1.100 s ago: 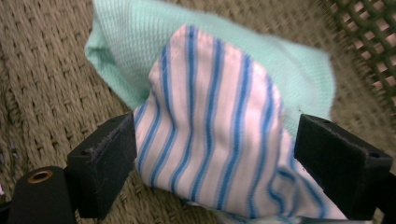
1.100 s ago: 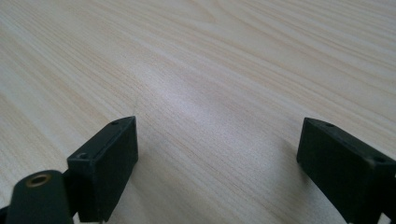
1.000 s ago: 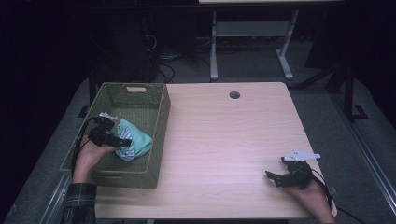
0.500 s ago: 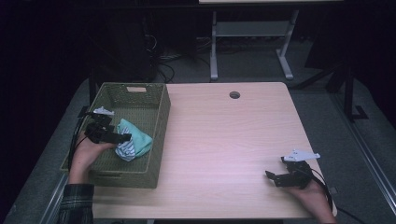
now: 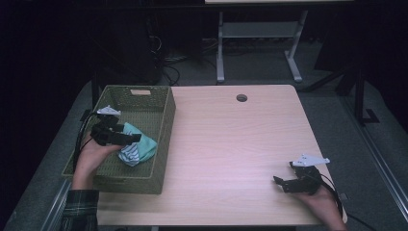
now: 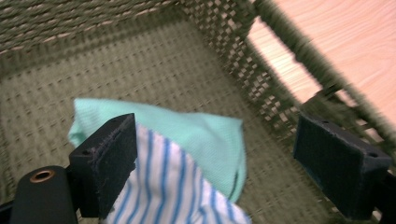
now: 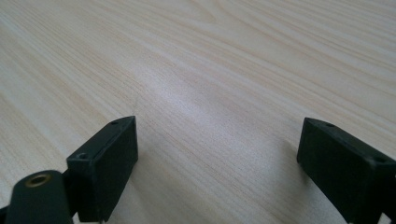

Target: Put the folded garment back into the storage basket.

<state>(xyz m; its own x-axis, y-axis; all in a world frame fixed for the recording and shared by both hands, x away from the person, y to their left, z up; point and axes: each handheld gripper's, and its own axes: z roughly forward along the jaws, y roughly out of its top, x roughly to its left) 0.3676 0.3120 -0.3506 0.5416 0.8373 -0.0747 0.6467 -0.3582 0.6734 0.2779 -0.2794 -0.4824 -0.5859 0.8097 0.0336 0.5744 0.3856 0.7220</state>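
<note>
**One cloth in one basket, two grippers wide apart**

The left gripper (image 5: 126,138) hangs inside the basket (image 5: 166,120) at the table's (image 5: 231,144) left edge, jaws spread wide over the cloth (image 6: 187,154), gripping nothing. One jaw pad touches the striped part; the other stands beside the basket's right wall, which hems it in. The right gripper (image 5: 284,183) rests near the table's right front corner, jaws likewise spread, bare wood between them. One cable hole (image 5: 241,97) lies far back.
</note>
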